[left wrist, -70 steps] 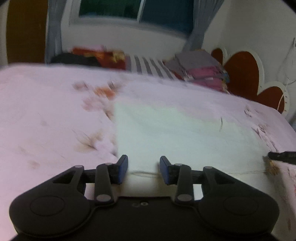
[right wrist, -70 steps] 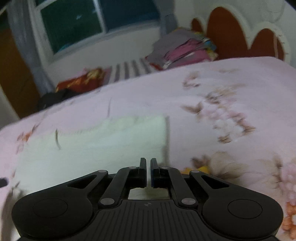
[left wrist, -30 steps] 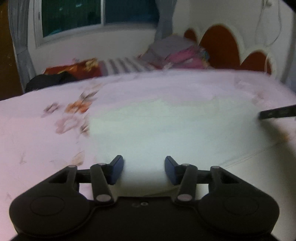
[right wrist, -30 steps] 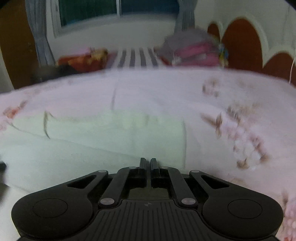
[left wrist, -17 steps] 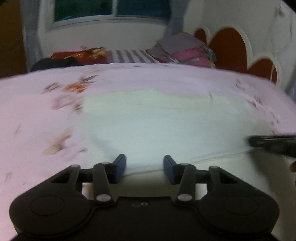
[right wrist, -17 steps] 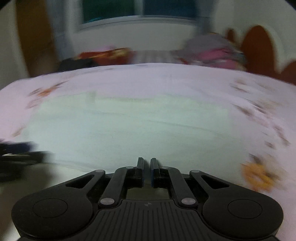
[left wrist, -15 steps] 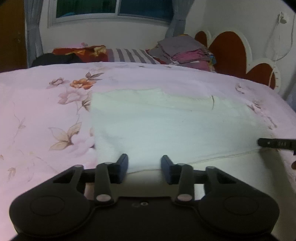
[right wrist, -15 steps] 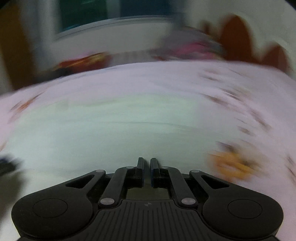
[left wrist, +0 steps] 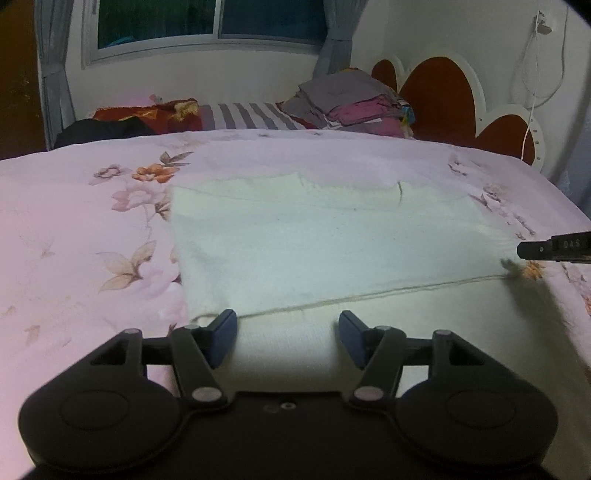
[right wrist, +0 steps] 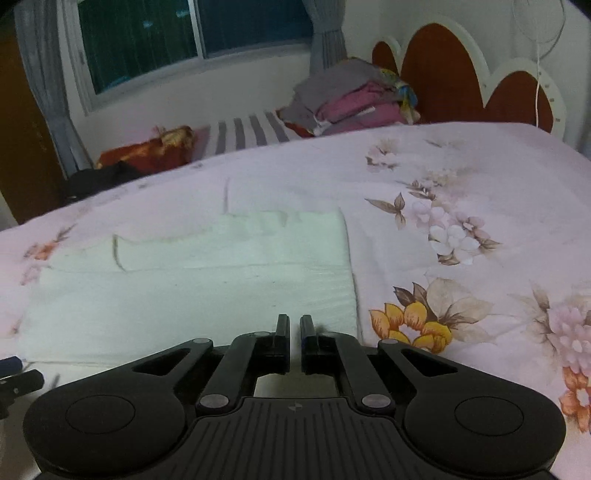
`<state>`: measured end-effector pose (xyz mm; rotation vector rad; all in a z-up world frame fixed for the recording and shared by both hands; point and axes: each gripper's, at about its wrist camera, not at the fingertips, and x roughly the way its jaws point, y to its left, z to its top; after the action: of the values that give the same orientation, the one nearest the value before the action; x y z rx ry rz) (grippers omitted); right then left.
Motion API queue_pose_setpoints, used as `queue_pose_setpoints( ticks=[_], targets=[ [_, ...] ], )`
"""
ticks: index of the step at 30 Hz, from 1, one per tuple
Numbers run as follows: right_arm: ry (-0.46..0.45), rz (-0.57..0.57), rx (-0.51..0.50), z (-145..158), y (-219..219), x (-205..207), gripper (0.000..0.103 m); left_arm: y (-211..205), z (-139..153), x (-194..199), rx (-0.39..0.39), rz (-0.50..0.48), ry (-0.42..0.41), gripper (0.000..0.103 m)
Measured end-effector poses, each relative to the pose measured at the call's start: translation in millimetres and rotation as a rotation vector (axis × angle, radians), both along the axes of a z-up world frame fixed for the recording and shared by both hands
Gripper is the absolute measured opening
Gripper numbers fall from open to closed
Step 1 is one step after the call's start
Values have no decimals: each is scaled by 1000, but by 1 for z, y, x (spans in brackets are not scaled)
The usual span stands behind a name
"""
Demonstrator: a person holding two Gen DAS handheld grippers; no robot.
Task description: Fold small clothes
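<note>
Left claw point(left wrist: 287, 341) low over the near edge of a pale cream cloth point(left wrist: 332, 243), jaws opening; blue pads point(left wrist: 221, 338) stand apart, cloth lies beneath and between them but neither pad presses on it. Released.

Right claw point(right wrist: 291, 341) clenched, jaws nearly together with only a thin slit between. Its tips sit at the cloth's near right corner; a small dark tuft shows at the right tip, and I cannot tell whether cloth is pinched there. In the left wrist view the right claw's tip point(left wrist: 554, 249) enters at 3 o'clock, just beside the cloth's frayed right corner.

Cloth lies flat on the bed's pink floral sheet point(left wrist: 74, 240), folded into a wide rectangle. A hem line runs across it from 7 o'clock toward 3 o'clock, marking an upper layer laid over a lower one. Far edge is uneven, with a short dark slit near 1 o'clock. In the right wrist view the cloth point(right wrist: 192, 280) fills the left half, right edge straight, an orange flower print point(right wrist: 410, 325) just beside it at 4 o'clock.

Beyond the bed, at 12 o'clock: a stack of folded clothes point(left wrist: 354, 103) in grey and magenta, a striped fabric point(left wrist: 251, 116), a red patterned bundle point(left wrist: 147, 114). Window point(left wrist: 210, 22) above; scalloped brown headboard point(left wrist: 439, 99) at 2 o'clock.
</note>
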<state>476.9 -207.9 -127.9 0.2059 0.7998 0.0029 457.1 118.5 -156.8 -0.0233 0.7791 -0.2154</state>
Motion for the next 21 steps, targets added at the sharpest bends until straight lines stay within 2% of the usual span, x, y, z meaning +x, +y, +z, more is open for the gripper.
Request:
queue_pose_setpoints(
  ticks=[8, 13, 21],
  targets=[
    [-26, 32, 63, 14, -1, -36, 3, -6, 17, -39, 58, -3, -29, 61],
    [-18, 16, 103, 18, -26, -80, 3, -12, 21, -77, 108, 10, -36, 61],
    [-49, -9, 107, 33, -67, -159, 3, -33, 27, -145, 120, 32, -43, 60]
  ],
)
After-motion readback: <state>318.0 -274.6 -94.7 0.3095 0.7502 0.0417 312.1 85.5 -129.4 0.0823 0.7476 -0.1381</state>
